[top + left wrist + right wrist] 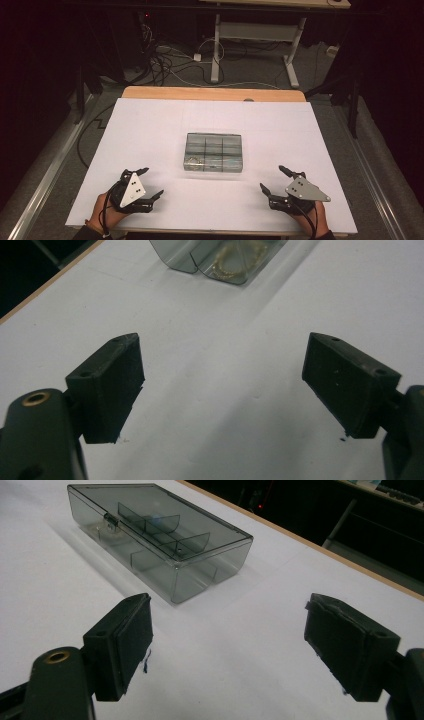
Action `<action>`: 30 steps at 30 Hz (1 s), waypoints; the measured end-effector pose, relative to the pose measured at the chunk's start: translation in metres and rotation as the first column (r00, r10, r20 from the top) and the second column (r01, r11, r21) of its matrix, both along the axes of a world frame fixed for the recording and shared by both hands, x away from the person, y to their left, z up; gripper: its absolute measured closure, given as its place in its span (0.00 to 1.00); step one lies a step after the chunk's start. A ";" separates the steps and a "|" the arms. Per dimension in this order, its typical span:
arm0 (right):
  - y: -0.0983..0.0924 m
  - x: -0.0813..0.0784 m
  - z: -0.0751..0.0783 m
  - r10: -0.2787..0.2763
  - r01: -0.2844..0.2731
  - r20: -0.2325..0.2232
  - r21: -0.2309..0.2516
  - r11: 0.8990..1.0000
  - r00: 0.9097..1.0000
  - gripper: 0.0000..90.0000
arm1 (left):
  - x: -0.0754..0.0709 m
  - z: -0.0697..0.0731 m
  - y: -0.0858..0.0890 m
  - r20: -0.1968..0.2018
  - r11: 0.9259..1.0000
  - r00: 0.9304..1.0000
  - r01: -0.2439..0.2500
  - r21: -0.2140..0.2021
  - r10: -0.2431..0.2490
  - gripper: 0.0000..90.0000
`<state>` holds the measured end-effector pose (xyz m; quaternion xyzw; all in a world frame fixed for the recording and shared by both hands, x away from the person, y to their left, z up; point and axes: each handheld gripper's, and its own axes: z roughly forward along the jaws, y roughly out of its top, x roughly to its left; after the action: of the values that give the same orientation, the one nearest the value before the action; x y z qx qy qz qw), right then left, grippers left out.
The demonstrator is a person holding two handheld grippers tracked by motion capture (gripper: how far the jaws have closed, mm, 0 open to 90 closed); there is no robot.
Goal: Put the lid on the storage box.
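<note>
Closest to me in the left gripper view are the two black jaws of my left gripper (223, 385), spread wide with nothing between them and only white table cover under the gap. My right gripper (227, 647) looks the same in its own view: jaws parted, nothing pinched, bare white surface between the pads. From the high view I see the left gripper (148, 183) near the front-left of the table and the right gripper (274, 180) near the front-right, each held by a hand (102, 210) that comes in from the near edge, both well apart from each other. Moving outward from the jaws, the thing I am working toward is the clear plastic organizer box (214, 152), which sits flat near the middle of the white sheet (150, 125), between the two grippers and a little beyond them, touched by neither. Its lid looks closed, and inner dividers split it into small compartments. In the left gripper view I catch its near corner (220, 257) at the top edge, with a coiled gold chain (235, 262) inside the compartment there; in the high view that chain (194, 161) lies in the front-left compartment. Beyond the sheet runs the table's wooden far edge (210, 93).
</note>
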<state>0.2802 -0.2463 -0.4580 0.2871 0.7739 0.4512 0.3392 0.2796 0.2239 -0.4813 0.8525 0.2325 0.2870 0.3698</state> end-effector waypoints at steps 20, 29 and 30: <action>-0.001 -0.001 0.000 0.003 -0.003 0.002 -0.005 1.000 1.000 0.22 | 0.001 0.000 -0.001 -0.002 1.000 1.000 0.000 0.005 0.000 0.17; -0.002 0.001 -0.001 -0.003 0.003 0.001 -0.010 1.000 1.000 0.22 | 0.003 0.000 0.000 -0.006 1.000 1.000 -0.011 0.003 0.011 0.17; -0.002 0.001 -0.001 -0.004 0.004 0.000 -0.008 1.000 1.000 0.22 | 0.003 0.000 0.000 -0.006 1.000 1.000 -0.012 0.005 0.012 0.17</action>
<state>0.2814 -0.2480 -0.4589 0.2871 0.7752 0.4474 0.3413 0.2831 0.2242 -0.4810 0.8529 0.2381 0.2870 0.3654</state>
